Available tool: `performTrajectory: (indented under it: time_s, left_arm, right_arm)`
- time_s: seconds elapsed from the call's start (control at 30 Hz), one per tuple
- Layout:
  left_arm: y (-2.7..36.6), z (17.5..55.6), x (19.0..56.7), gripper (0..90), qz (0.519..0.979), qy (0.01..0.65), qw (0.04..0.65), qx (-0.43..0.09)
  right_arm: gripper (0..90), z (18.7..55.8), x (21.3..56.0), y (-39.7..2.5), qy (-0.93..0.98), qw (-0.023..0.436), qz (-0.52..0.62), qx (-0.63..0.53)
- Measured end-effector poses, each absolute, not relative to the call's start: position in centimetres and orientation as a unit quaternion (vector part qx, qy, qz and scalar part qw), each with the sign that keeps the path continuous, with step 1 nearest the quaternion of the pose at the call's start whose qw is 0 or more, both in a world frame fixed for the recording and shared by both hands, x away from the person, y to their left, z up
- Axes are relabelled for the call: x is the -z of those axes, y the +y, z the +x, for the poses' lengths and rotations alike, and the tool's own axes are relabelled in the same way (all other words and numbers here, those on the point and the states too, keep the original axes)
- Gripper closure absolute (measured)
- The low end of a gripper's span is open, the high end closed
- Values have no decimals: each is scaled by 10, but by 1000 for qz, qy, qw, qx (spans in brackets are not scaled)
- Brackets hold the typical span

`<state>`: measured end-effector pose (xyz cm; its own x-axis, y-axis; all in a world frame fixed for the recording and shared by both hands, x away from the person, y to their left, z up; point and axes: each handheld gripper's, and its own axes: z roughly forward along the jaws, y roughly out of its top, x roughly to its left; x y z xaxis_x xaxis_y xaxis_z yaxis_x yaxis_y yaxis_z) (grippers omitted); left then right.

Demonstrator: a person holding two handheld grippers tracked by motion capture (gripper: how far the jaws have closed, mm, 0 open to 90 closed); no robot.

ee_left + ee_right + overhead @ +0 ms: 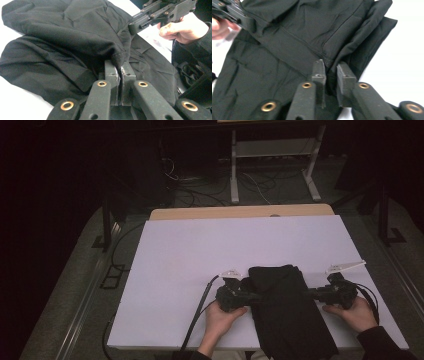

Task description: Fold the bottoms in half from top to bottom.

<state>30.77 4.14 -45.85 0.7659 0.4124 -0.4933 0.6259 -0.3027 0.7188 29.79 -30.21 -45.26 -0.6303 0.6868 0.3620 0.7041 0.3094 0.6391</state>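
Both claws work the black cloth (285, 310) from opposite sides. Left claw (119, 71) has its jaws pressed together on a hemmed corner of the cloth, so that fold is firmly pinched. Right claw (331, 67) stands with its jaws a little apart, a fold of cloth running into the gap; whether it truly grips that fold I cannot tell.

That cloth lies near the front edge of the white table (190, 250), between the person's hands, with its lower end hanging over the edge.

Risks, as I judge them: if the right claw has not bitten, any lift or pull will draw the cloth out of it and skew the fold. With so much cloth overhanging, a loose hold could also let it slide off the table.
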Motion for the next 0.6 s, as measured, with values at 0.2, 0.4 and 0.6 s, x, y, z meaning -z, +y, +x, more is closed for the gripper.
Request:
performTrajectory:
  time_s: [0.2,0.4,0.6]
  left_arm:
    - [40,307,460,862,803,320,490,111]
    - [39,306,460,862,805,317,490,110]
    - [39,305,460,862,806,314,490,106]
  right_arm:
    - [541,291,451,-308,-804,-2,-435,406]
    - [329,294,445,-314,-778,-8,-454,434]
    - [95,301,434,-314,-760,-21,-456,462]
